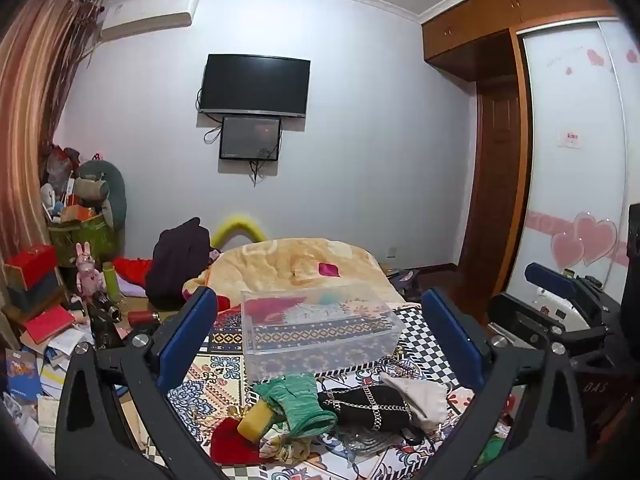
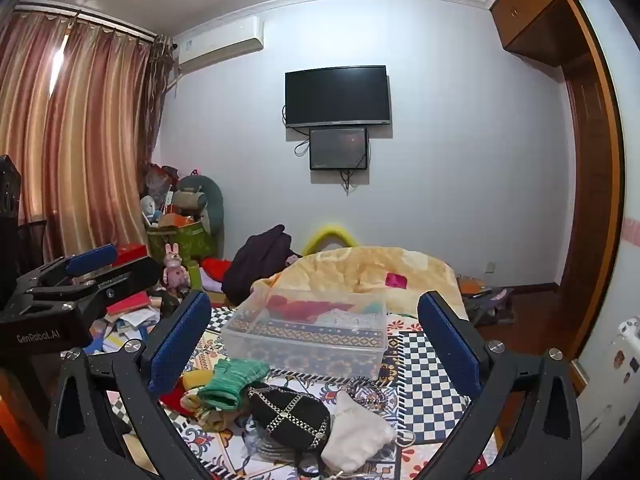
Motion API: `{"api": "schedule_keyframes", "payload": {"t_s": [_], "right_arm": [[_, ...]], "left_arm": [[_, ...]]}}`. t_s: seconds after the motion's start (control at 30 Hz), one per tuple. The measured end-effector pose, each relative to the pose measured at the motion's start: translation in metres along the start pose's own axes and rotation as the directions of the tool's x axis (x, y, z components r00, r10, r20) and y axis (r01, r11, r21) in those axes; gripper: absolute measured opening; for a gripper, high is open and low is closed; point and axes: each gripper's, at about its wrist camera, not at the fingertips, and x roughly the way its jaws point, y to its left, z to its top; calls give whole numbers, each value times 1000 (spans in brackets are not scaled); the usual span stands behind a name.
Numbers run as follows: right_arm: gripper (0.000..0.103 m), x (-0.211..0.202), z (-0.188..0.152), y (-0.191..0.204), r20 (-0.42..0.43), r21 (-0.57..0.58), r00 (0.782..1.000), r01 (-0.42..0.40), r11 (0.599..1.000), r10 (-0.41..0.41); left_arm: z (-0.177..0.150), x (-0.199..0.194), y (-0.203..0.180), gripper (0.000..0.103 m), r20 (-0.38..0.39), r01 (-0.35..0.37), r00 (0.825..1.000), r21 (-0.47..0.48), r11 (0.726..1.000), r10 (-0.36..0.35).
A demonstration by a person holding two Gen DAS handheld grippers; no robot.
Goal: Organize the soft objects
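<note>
A clear plastic bin [image 1: 320, 328] [image 2: 308, 332] sits on the patterned bedspread with red and green soft items inside. In front of it lies a heap: a green knit piece [image 1: 298, 400] [image 2: 232, 380], a black chain-trimmed piece [image 1: 366, 406] [image 2: 290, 416], a white cloth [image 1: 420, 398] [image 2: 356, 432], a yellow block [image 1: 256, 420] and a red piece [image 1: 234, 442]. My left gripper [image 1: 324, 340] is open and empty above the heap. My right gripper [image 2: 316, 340] is open and empty, hovering over the same heap.
A cream blanket [image 1: 296, 264] [image 2: 368, 268] lies behind the bin. Books, boxes and toys clutter the floor at left [image 1: 52, 320]. The other gripper shows at the right edge of the left wrist view [image 1: 560, 312] and at the left edge of the right wrist view [image 2: 72, 296]. A wardrobe [image 1: 496, 160] stands right.
</note>
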Motion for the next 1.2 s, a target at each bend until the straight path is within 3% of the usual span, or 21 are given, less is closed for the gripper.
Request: {"api": "schedule_keyframes", "payload": {"t_s": [0.07, 0.1, 0.43, 1.2], "right_arm": [[103, 0, 0, 0, -1, -5, 1000, 1, 1000, -1], [103, 0, 0, 0, -1, -8, 1000, 2, 1000, -2], [103, -3, 2, -2, 11, 7, 1000, -1, 1000, 1], [103, -11, 1, -2, 36, -8, 999, -6, 1000, 7]], "left_arm": [[0, 1, 2, 103, 0, -1, 1000, 4, 1000, 1], [0, -2, -4, 103, 24, -12, 1000, 60, 998, 11], [12, -13, -12, 103, 31, -1, 1000, 55, 998, -1], [2, -9, -12, 103, 45, -7, 999, 59, 998, 4]]}}
